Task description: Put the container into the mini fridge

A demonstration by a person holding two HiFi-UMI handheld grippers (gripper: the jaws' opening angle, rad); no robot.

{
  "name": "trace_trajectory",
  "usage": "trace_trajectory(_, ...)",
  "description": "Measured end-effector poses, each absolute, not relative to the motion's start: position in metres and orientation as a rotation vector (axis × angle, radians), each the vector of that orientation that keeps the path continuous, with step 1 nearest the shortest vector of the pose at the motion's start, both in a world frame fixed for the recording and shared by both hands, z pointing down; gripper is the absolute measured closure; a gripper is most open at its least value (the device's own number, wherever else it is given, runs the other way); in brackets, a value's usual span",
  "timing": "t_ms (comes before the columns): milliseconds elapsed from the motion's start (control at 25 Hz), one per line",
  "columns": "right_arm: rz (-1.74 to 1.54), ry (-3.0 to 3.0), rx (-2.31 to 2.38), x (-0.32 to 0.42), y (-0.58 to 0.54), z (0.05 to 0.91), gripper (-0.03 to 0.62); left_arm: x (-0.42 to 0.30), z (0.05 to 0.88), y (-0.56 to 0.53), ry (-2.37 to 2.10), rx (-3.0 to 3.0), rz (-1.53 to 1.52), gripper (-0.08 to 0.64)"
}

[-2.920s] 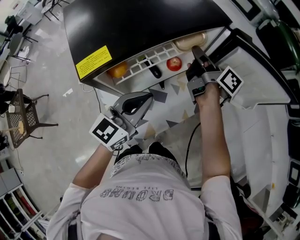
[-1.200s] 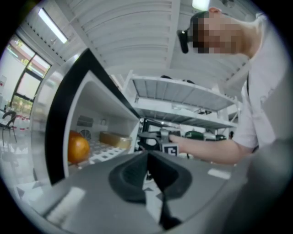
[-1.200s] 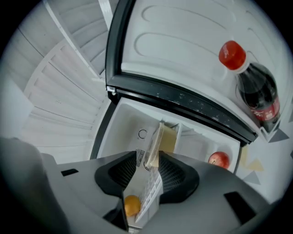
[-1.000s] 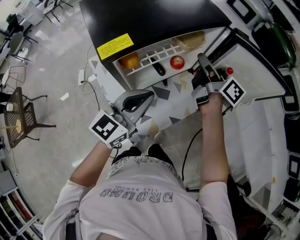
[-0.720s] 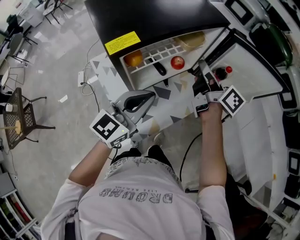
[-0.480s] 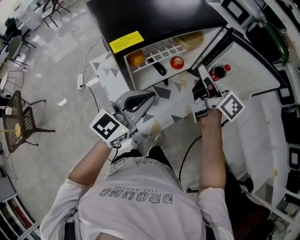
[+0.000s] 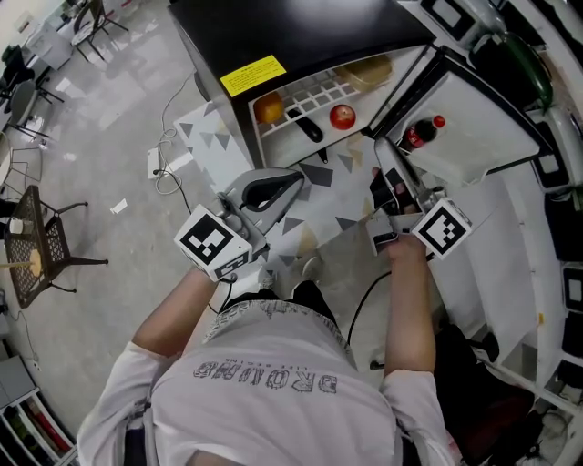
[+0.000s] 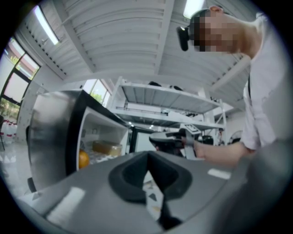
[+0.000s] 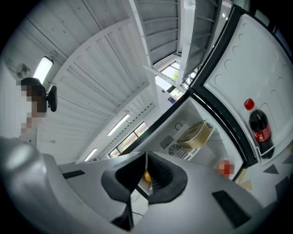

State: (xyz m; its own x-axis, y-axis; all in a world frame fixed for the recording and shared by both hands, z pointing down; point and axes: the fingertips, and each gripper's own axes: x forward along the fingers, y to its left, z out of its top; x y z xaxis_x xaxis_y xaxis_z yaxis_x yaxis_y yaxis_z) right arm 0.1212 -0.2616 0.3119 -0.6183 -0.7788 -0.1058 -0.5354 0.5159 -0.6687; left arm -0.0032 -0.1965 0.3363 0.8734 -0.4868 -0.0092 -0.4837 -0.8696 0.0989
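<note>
One black mini fridge [image 7: 301, 27] stands with its white-lined door [image 7: 474, 146] swung open. On its white wire shelf [image 7: 310, 98], at the right end, sits the tan lidded plastic container [image 7: 364, 70], untouched. The right gripper [image 7: 381, 157] has drawn back from the shelf, its jaws just closing on nothing. The left gripper [image 7: 297, 178] has its jaws together, empty. Judgement: placement done; the door is not yet closed.

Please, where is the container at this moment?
In the head view, the container lies on the mini fridge shelf, top centre, behind the red apple, right of the orange.
</note>
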Motion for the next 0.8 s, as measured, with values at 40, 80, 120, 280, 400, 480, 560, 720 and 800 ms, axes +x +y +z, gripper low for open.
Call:
trace_trajectory(40, -0.837, 2.381, -1.086, 0.118, -0.257, 0.312, 0.580, -0.004, 0.336, -0.196, -0.761, 2.953, -0.053, 0.552)
trace_trajectory(80, -0.826, 2.397, -1.090, 0.116, -0.253, 0.313, 0.580, -0.004, 0.336, -0.195, -0.756, 2.955, -0.053, 0.552)
trace_trajectory(120, -0.815, 2.412, -1.095, 0.113, -0.250, 0.313, 0.580, -0.005, 0.336, -0.195, -0.752, 2.956, -0.054, 0.552)
trace_trajectory(280, -0.771, 2.463, -1.099, 0.104, -0.236, 0.314, 0.584, -0.008, 0.338, -0.194, -0.740, 2.953, -0.058, 0.552)
trace_trajectory(400, -0.743, 2.499, -1.097, 0.097, -0.225, 0.315, 0.586, -0.011, 0.338, -0.193, -0.734, 2.950, -0.061, 0.552)
trace_trajectory(480, -0.732, 2.524, -1.086, 0.092, -0.219, 0.316, 0.589, -0.013, 0.338, -0.193, -0.732, 2.949, -0.064, 0.552)
trace_trajectory(560, -0.722, 2.549, -1.071, 0.087, -0.212, 0.318, 0.589, -0.015, 0.337, -0.193, -0.730, 2.950, -0.067, 0.552)
trace_trajectory(720, -0.710, 2.586, -1.058, 0.081, -0.202, 0.324, 0.589, -0.018, 0.338, -0.194, -0.730, 2.950, -0.066, 0.552)
trace_trajectory(800, -0.706, 2.598, -1.058, 0.079, -0.199, 0.326, 0.590, -0.019, 0.338, -0.194, -0.729, 2.949, -0.067, 0.552)
